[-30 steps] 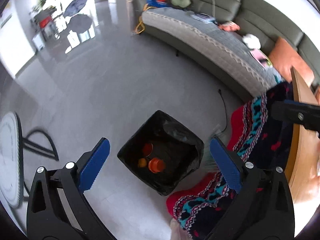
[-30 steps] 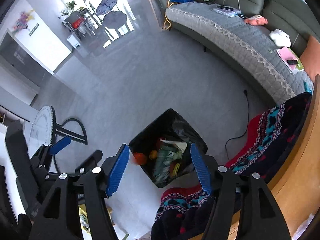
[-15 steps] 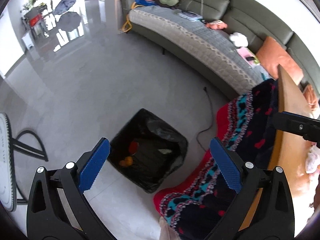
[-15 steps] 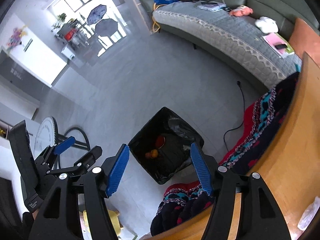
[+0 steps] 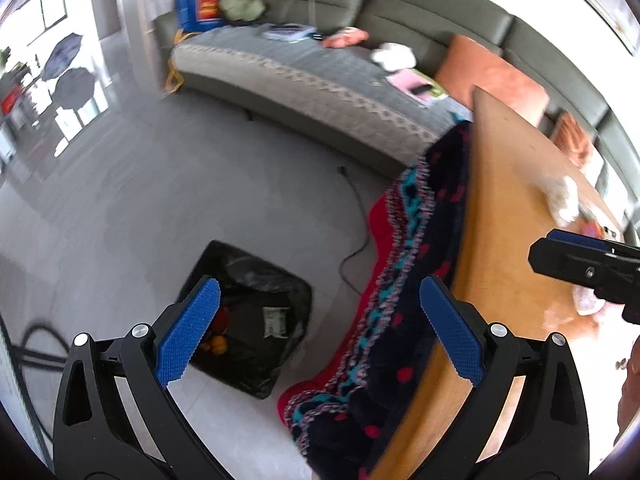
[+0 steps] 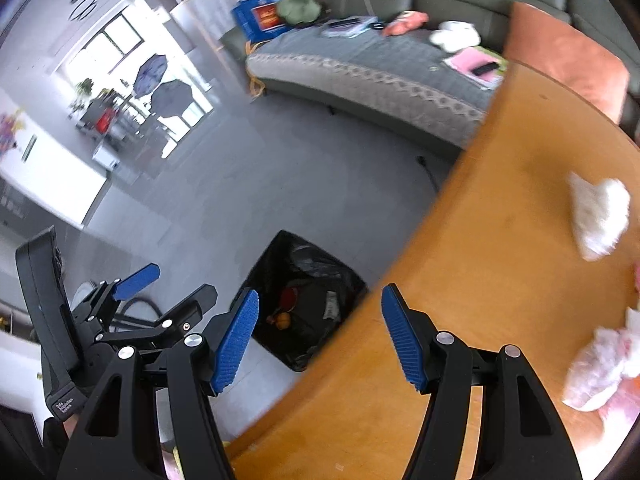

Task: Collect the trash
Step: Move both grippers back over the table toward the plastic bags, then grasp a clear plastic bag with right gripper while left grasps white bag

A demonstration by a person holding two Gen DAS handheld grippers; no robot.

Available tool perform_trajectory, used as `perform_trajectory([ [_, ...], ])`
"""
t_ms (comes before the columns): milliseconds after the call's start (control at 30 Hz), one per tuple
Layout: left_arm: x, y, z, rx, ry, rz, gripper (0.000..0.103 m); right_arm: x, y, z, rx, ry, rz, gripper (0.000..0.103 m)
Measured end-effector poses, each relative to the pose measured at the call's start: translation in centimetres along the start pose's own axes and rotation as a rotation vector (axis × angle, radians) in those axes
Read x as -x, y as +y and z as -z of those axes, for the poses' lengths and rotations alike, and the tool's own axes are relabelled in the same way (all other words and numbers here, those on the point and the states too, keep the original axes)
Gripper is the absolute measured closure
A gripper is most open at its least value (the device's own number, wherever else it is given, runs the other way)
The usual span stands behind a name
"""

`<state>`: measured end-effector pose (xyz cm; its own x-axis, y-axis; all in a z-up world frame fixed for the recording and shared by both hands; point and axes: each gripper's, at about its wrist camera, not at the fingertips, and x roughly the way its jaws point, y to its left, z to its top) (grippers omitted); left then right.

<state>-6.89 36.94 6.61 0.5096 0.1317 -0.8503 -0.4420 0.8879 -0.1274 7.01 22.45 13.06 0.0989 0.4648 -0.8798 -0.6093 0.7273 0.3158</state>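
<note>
A grey-green sofa [image 5: 304, 76] curved along the wall, an orange cushion [image 6: 568, 60] at one end; a patterned blanket [image 5: 404, 280] draped beside the wooden surface [image 6: 480, 240].

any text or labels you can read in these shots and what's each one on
"Data ... System": small white print on the black body of the left tongs, seen from the right wrist view; the middle word is too small to make out.
Blue bag at the far end of the sofa: a red and yellow label, too blurred to read.
Packet in the black trash bin: printing too small to read.
Nothing else is legible.
</note>
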Motion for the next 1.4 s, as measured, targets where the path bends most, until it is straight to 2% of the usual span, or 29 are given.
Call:
perform_trajectory([
  [467, -1.4, -13.8, -1.0, -0.246, 0.027, 0.146, 0.006, 5.8, -13.7, 4.7, -0.258, -0.037, 0.160, 0.038],
  [800, -2.1, -19.9, -1.4, -0.349, 0.044, 0.191, 0.006, 7.5, -22.1, 6.8, -0.453, -0.030, 0.212, 0.038],
  [1000, -2.2, -21.3, -1.6, -0.379, 0.045, 0.181, 0.006, 6.9, -24.2, 6.9, -0.487, -0.014, 0.228, 0.038],
  [1200, -2.9, -21.7, -2.2, -0.373, 0.057, 0.164, 0.006, 6.0, -24.2, 5.6, -0.443, 0.018, 0.287, 0.037],
  [1267, -3.1, -21.8, -2.1, -0.371, 0.060, 0.162, 0.006, 5.3, -24.3, 5.1, -0.420, 0.042, 0.305, 0.029],
  [1400, -3.5, -22.1, -2.2, -0.381, 0.070, 0.155, 0.006, 3.8, -23.8, 3.9, -0.337, 0.084, 0.364, 0.021],
])
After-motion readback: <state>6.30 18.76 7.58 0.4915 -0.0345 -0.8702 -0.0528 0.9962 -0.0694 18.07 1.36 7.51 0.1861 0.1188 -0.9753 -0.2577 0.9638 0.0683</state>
